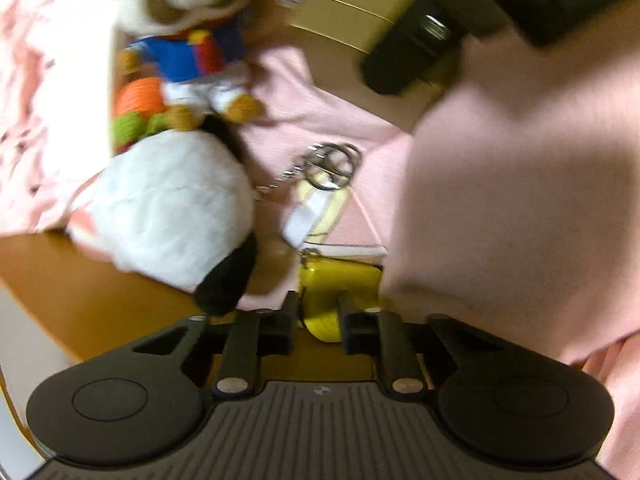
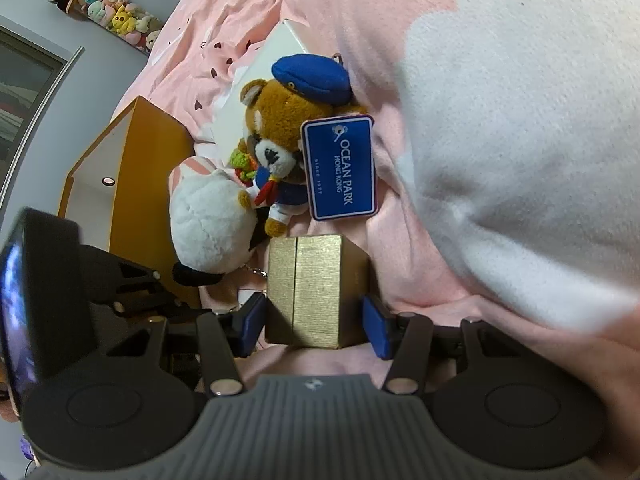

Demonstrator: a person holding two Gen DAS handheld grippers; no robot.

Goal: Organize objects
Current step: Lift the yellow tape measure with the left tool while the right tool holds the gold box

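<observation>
Pink bedding [image 2: 320,8]; ribbed gold box [image 2: 316,292], perhaps cardboard.

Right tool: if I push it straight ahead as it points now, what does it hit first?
The gold box. It already sits between the open right tool's blue fingers, so going on would drive it into the palm; the teddy bear lies beyond.

Location: a bedroom in a home. Indicators: a bed covered with pink bedding [image 2: 256,12] printed with small hearts; a large pink-and-white pillow [image 2: 520,140]; plush toys lying on the bed, including a bear in a blue cap [image 2: 288,120] and a white plush [image 2: 208,220]; a row of small plush toys [image 2: 108,12] hung on the grey wall; an orange wooden cabinet [image 2: 140,184] beside the bed.
</observation>
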